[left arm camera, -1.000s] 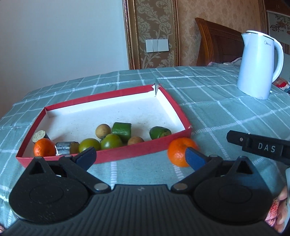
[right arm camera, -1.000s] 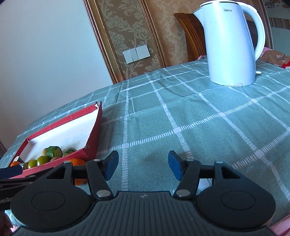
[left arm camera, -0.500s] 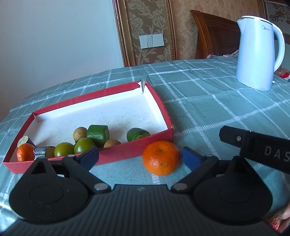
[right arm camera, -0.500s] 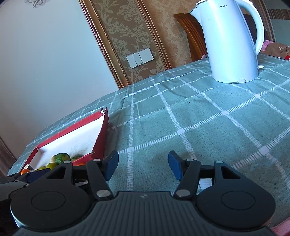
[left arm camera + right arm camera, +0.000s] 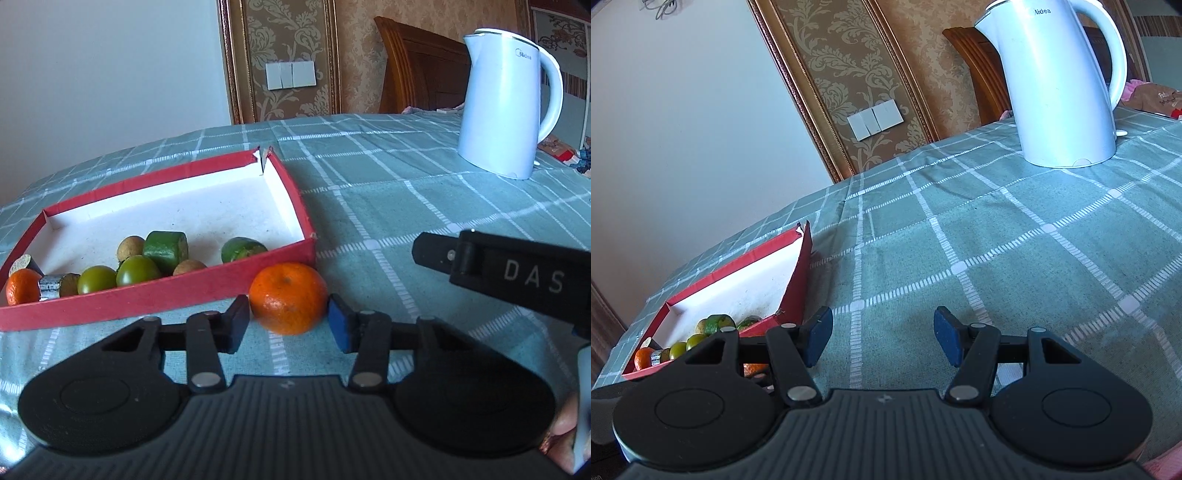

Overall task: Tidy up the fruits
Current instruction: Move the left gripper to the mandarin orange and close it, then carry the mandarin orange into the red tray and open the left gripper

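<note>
An orange tangerine (image 5: 289, 297) lies on the green checked tablecloth, just outside the front right corner of a red tray (image 5: 155, 291). My left gripper (image 5: 288, 323) has its jaws on either side of the tangerine, close to it or just touching. The tray holds several fruits: green ones (image 5: 137, 271), brown ones (image 5: 130, 248) and another tangerine (image 5: 20, 291). My right gripper (image 5: 881, 341) is open and empty above bare cloth, right of the tray (image 5: 792, 291). Its black body (image 5: 509, 273) shows in the left wrist view.
A white electric kettle (image 5: 506, 103) stands at the back right of the table and looms in the right wrist view (image 5: 1056, 85). A wooden chair back (image 5: 417, 62) is behind the table. Wall and gold frame lie beyond.
My left gripper has moved right and forward so the tangerine now sits between its fingers, and the jaws have narrowed around it. The right gripper has tilted and shifted slightly, still open.
</note>
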A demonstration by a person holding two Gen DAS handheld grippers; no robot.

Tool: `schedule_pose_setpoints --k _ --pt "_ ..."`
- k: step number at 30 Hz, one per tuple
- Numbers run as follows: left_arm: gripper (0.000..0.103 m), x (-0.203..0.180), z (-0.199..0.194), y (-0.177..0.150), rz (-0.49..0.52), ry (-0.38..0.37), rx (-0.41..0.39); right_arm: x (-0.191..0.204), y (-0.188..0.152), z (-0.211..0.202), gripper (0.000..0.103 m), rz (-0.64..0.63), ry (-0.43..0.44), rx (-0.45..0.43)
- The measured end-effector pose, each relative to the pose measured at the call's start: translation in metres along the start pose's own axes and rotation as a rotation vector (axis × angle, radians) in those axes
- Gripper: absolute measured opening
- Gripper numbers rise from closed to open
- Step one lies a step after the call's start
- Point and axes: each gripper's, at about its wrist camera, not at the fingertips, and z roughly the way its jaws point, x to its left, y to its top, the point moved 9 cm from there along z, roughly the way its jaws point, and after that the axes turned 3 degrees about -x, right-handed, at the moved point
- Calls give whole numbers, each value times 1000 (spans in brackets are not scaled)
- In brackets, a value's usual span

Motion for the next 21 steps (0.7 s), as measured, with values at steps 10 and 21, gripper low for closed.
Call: schedule_pose_setpoints --k 10,21 --pt "47 13 0 -2 -106 -75 -11 1 0 -2 60 1 4 -2" --pt "41 13 -9 -1 -91 -66 -36 1 0 -1 60 8 19 -2"
